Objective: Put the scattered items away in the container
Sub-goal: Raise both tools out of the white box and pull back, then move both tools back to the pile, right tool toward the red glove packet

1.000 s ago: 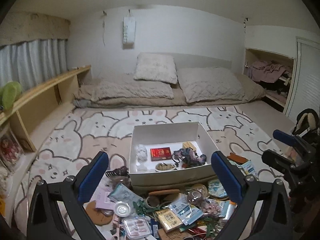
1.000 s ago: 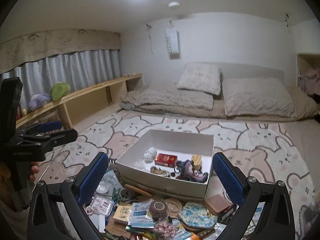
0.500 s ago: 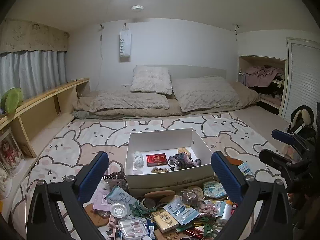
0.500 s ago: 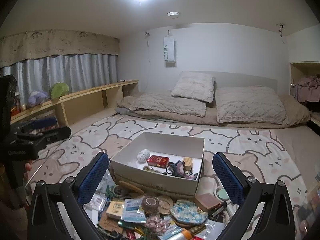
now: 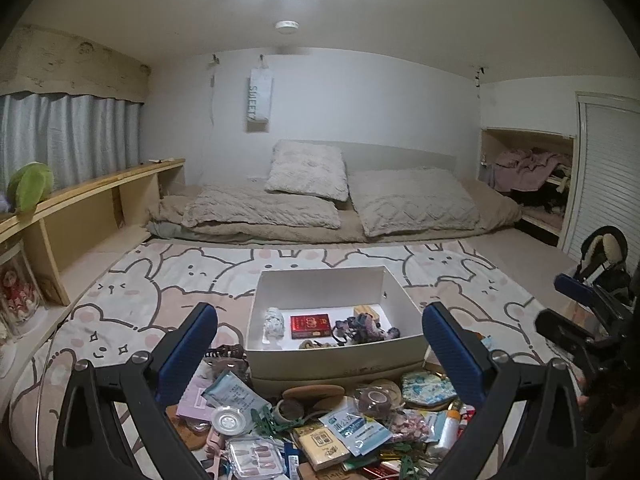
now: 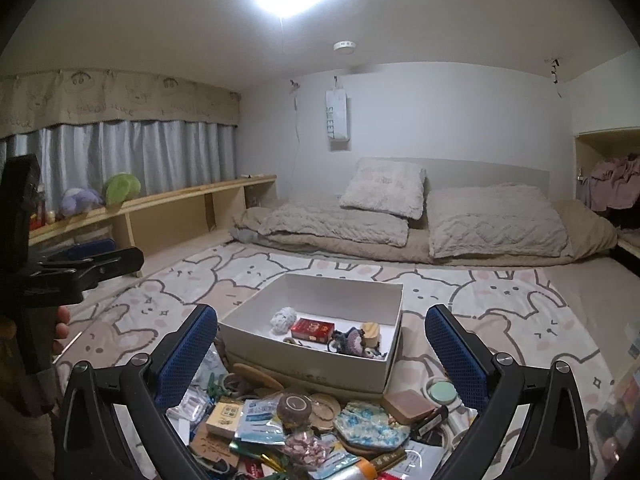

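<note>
A white open box stands on a bunny-print rug. Inside lie a red packet, a white knitted ball, a wooden block and a dark crocheted piece. In front of the box is a pile of scattered small items: sachets, a tape roll, a floral pouch. My left gripper is open above the pile, empty. My right gripper is open too, nothing between its fingers.
The bunny rug covers the floor. Beyond it lie pillows and a quilt. A low wooden shelf runs along the left wall under curtains. A nook with clothes is at the right.
Both cameras have tilted upward and drawn back a little, so the box and pile sit lower in view and more ceiling shows. Both grippers stay open and empty.
</note>
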### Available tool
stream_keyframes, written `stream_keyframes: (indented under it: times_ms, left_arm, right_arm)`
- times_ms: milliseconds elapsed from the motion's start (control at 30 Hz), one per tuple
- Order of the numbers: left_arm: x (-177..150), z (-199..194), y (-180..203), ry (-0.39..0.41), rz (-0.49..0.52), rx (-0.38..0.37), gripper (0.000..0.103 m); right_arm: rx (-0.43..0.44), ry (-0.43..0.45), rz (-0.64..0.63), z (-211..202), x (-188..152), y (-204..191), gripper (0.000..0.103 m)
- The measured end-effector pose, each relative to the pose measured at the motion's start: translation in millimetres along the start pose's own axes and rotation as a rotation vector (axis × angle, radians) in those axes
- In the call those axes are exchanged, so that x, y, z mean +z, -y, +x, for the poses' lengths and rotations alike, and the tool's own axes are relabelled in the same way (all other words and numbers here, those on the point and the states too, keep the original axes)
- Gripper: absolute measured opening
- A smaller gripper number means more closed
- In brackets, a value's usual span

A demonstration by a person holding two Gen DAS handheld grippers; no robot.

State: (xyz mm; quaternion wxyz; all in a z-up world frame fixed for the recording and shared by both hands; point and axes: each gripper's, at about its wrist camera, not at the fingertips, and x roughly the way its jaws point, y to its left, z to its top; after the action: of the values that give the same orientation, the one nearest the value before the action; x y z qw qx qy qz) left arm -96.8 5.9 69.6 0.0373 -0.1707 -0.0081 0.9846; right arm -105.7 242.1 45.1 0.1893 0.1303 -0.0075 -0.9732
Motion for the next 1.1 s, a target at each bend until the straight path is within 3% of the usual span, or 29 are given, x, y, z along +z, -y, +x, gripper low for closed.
stream_keyframes:
  times_ms: [433,533,1100]
  left_arm:
    - [-8.3,-3.5,-14.8,0.02,0.006,0.021,0.103]
    - [-9.4,-0.3,-21.4,0.009,-0.015,0.015,0.103]
    - [-42.2,29.5,-64.5,-0.088,-0.03,0.15,0.103]
  right_arm:
    - [-0.04,0.003,0.026,-5.2,-10.0,13.7,0.103]
    - [-0.059,-0.02,0.032,-1.4,-13.4,17.2,0.103]
    - [-0.157,-0.169,0.072,29.5,-57.8,38.4,0.103]
